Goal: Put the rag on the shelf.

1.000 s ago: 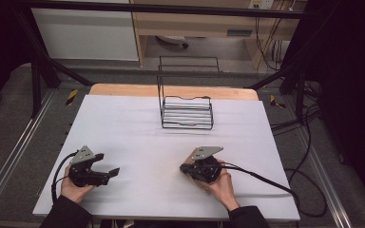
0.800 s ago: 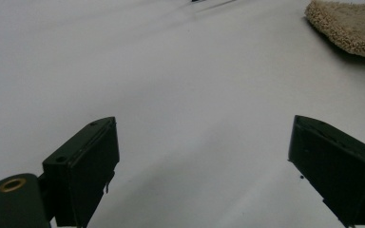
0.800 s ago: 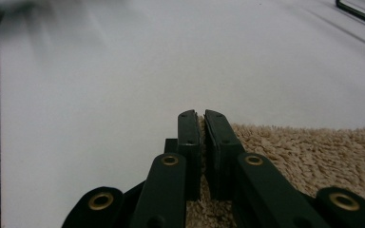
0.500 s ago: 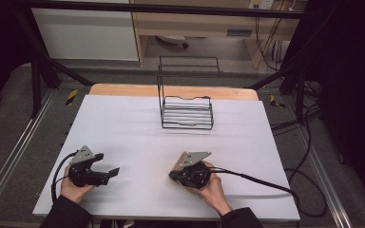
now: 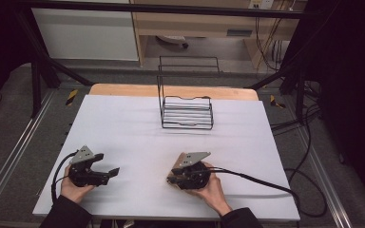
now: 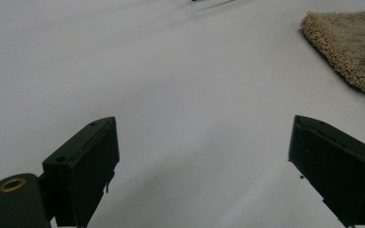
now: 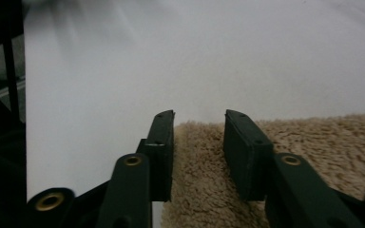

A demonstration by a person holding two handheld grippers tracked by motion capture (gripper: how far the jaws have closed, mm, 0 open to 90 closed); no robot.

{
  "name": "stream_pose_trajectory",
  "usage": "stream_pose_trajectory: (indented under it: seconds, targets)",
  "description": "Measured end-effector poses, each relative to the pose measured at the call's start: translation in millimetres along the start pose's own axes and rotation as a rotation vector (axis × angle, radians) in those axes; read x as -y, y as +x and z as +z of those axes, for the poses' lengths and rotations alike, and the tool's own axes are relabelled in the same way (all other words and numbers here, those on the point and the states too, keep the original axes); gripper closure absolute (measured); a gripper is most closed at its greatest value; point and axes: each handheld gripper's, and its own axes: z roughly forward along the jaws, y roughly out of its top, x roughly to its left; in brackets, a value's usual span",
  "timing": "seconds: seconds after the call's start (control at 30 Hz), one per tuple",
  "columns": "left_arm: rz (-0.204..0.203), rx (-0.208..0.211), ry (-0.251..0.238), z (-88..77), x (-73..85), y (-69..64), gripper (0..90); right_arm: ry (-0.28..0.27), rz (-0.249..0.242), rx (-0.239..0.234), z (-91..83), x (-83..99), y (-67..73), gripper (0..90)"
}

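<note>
A tan fluffy towel (image 7: 313, 156) lies flat on the white table (image 5: 138, 128) near its front edge. My right gripper (image 7: 198, 124) rests low on the towel's edge. Its jaws have just been opening and now stand a little apart, with towel pile in the gap and neither pad pressing on it. From above, the right gripper (image 5: 173, 176) points left, and a strip of the towel (image 5: 172, 181) shows under its tips. My left gripper (image 6: 204, 161) stands wide open over bare table, holding nothing. It faces the towel (image 6: 351, 47), which lies farther off. From above, the left gripper (image 5: 105, 165) sits at the front left.
A black wire rack (image 5: 187, 111) stands at the back middle of the table. Cables trail from both grippers, the right one (image 5: 266, 183) running toward the table's right edge. Dark frame posts and grey floor surround the table.
My right gripper shifted a little to the left and toward the person, and its jaws went from shut to slightly apart. The left gripper has kept still.
</note>
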Motion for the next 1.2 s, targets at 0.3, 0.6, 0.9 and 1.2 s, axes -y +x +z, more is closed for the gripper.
stream_pose_trajectory:
  seconds: [0.3, 0.6, 0.9, 1.2]
  targets:
    - [-0.011, 0.001, 0.002, 1.2, -0.2, -0.5, 9.3, -0.056, 0.107, 0.111, -42.0, 11.8, -33.3, 35.1]
    - [-0.017, -0.002, 0.011, 3.8, -0.1, -0.8, 9.3, -0.058, 0.22, 0.222, -69.6, 39.4, -55.5, 40.1]
    - [-0.013, -0.002, 0.012, 3.9, -0.4, -1.1, 9.4, 0.012, 0.291, 0.251, -69.8, 55.7, -66.0, 70.9]
    - [-0.009, -0.004, 0.014, 3.8, -1.1, -2.5, 9.4, 0.006, 0.301, 0.265, -70.8, 54.1, -67.5, 85.9]
